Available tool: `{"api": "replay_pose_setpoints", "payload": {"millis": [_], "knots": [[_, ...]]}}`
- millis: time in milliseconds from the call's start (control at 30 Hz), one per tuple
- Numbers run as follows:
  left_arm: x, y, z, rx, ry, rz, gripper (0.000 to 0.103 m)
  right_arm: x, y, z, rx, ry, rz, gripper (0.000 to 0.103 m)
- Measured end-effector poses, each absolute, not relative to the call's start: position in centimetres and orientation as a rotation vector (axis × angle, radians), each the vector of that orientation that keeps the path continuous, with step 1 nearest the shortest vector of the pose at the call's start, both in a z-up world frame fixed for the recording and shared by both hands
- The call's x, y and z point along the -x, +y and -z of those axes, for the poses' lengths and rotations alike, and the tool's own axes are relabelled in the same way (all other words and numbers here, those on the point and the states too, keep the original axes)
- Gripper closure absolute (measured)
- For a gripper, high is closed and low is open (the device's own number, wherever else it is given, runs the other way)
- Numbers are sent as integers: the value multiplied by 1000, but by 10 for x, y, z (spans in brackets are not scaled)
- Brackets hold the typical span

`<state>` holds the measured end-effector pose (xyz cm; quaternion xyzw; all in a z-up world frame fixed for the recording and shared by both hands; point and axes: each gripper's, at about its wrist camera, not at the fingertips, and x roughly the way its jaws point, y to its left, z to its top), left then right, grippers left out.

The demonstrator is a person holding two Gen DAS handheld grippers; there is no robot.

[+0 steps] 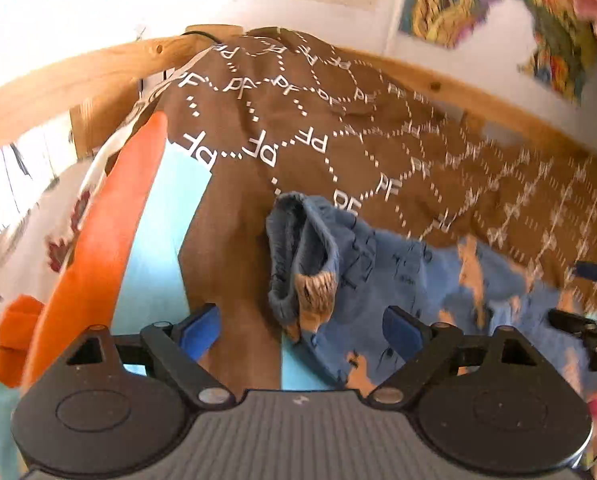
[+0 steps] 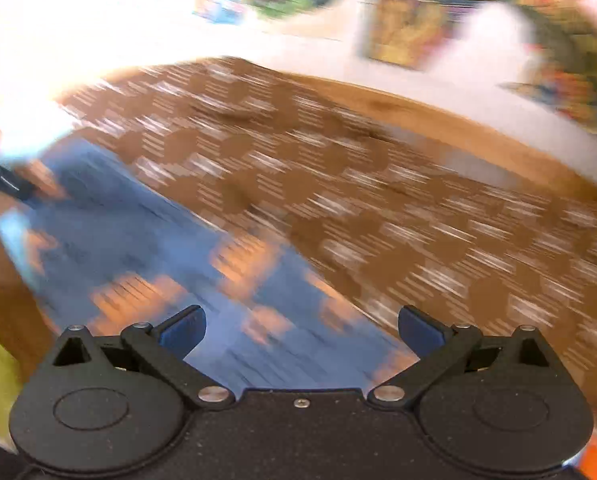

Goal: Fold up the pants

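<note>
Pants of blue fabric with orange patches (image 1: 398, 280) lie on the brown monogram-printed blanket (image 1: 298, 120), a bunched cuff standing between the left gripper (image 1: 300, 332) fingers. Both left and right gripper (image 2: 301, 330) are spread, empty, apparently poised to grasp.

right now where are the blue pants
The blue pants lie on the brown patterned blanket, just ahead of the open left claw, right of the orange pillow.

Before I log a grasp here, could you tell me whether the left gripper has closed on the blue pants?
No, the left gripper is open, its blue pads spread apart with the bunched end of the blue pants lying free between them.
</note>
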<state>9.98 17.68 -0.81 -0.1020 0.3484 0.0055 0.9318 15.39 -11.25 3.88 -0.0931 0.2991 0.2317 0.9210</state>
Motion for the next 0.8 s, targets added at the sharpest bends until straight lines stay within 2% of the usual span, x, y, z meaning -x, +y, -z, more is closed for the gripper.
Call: {"api": "replay_pose_setpoints", "payload": {"millis": [100,167,267,333,400,500,567,600,667,733,767,800], "knots": [[-103,181,8,243,693,22,11,-196,-87,-52,157,639,-756,5],[-108,181,12,248,688,20,13,-241,-55,-61,147,724,-932,9],[-109,182,16,247,674,5,20,-272,-33,-67,126,792,-999,21],[-107,186,19,267,667,-10,29,-300,-11,-71,84,852,-1039,28],[-104,190,20,302,657,-12,32,-321,11,-73,39,902,-1101,31],[-104,198,24,365,659,10,46,-339,49,-70,-13,973,-1223,31],[-105,203,28,408,666,22,49,-341,72,-65,-15,999,-1277,33],[-105,205,29,417,666,27,53,-342,83,-61,-12,1014,-1296,37],[-107,208,31,443,673,37,60,-343,97,-54,-11,1039,-1288,51],[-109,212,34,461,691,29,79,-342,105,-47,-2,1045,-1253,60],[-110,213,35,463,702,17,82,-341,104,-47,-8,1037,-1246,61],[-110,215,36,471,704,6,86,-340,102,-48,-24,1027,-1241,68]]}}
